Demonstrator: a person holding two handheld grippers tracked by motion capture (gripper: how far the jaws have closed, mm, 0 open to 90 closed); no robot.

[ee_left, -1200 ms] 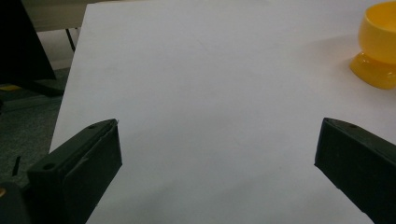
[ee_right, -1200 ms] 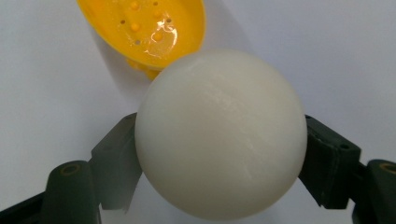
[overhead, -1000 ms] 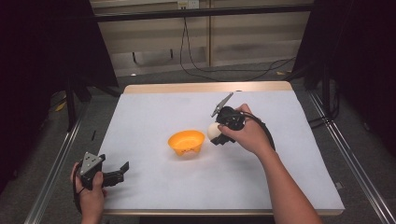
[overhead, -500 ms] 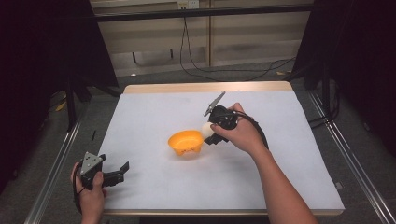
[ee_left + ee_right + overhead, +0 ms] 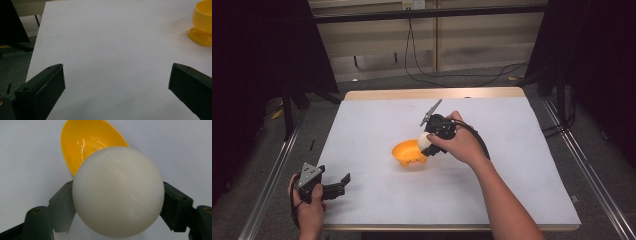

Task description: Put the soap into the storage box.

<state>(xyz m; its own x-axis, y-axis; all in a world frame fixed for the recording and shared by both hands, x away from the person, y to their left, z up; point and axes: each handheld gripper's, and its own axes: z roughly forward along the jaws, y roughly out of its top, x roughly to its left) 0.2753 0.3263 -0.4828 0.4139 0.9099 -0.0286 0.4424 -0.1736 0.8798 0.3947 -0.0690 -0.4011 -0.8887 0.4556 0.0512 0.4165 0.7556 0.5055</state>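
An orange bowl (image 5: pixel 408 153) stands upright near the middle of the white table (image 5: pixel 362 130); in the right gripper view the same orange bowl (image 5: pixel 85 142) shows empty inside. My right gripper (image 5: pixel 427 144) is shut on a white ball (image 5: pixel 424 142) and holds it just above the bowl's right rim. The white ball (image 5: pixel 118 192) sits squeezed between the two black jaws of the right gripper (image 5: pixel 117 202). My left gripper (image 5: pixel 343 183) rests open at the table's front left corner, nothing between its fingers. The left gripper (image 5: pixel 116 77) looks toward the orange bowl (image 5: pixel 203 25) at far right.
Metal rails (image 5: pixel 272 175) run along both sides of the table. Cables (image 5: pixel 422 70) lie on the floor behind the far edge. A dark stand (image 5: pixel 287 100) rises at the back left.
My right gripper has carried the white ball leftward and down, from beside the bowl to over its right rim. The left gripper has stayed still.
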